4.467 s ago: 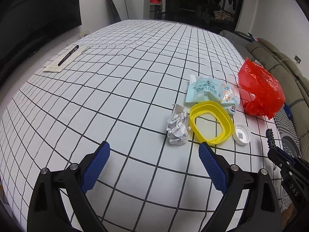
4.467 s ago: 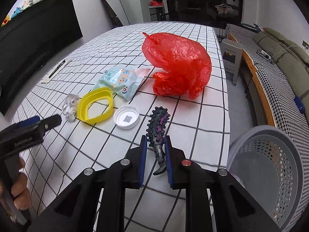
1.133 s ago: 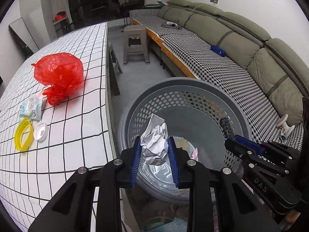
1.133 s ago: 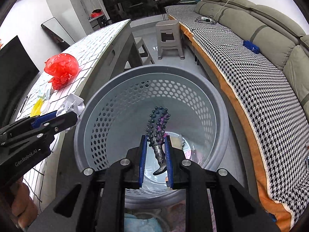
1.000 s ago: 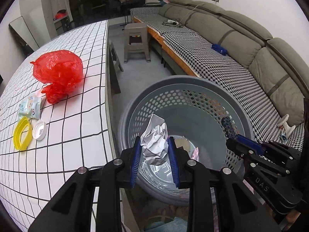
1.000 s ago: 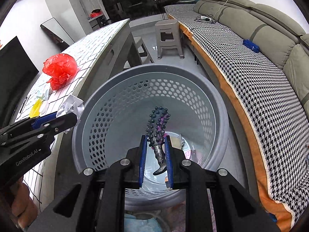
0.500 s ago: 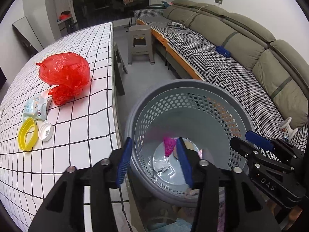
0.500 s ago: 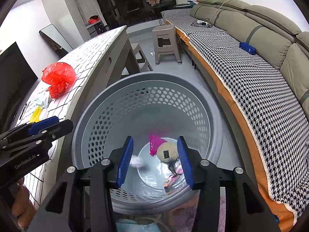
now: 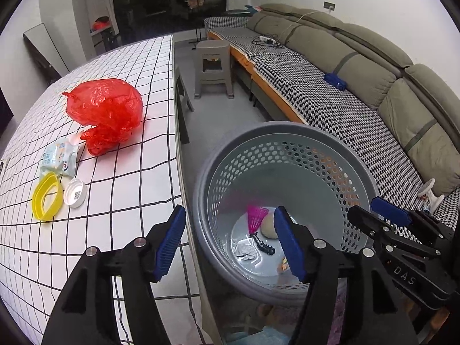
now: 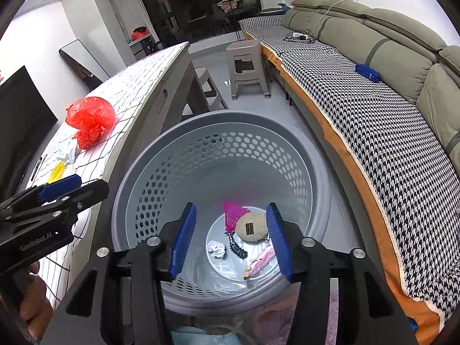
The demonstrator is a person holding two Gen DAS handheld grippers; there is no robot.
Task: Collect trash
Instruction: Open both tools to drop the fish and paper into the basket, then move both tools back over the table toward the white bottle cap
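Note:
A grey perforated basket (image 9: 287,132) stands on the floor beside the table; it also shows in the right wrist view (image 10: 218,120). In it lie a crumpled paper ball (image 10: 216,249), a dark spiky toy (image 10: 238,247), a pink shuttlecock (image 10: 233,212), a round sponge (image 10: 250,226) and a pink wrapper (image 10: 258,261). My left gripper (image 9: 230,241) is open and empty above the basket's left rim. My right gripper (image 10: 230,238) is open and empty over the basket. On the table lie a red plastic bag (image 9: 106,109), a wipes packet (image 9: 59,159), a yellow ring (image 9: 47,195) and a white lid (image 9: 75,192).
The checked table (image 9: 138,178) ends right next to the basket. A grey stool (image 9: 212,66) stands on the floor behind. A long sofa (image 9: 373,92) with a houndstooth cover runs along the right. A pen (image 10: 36,166) lies far on the table.
Both grippers have opened wider. The paper ball and the spiky toy, held a second ago, now lie at the bottom of the basket. Both grippers have risen slightly.

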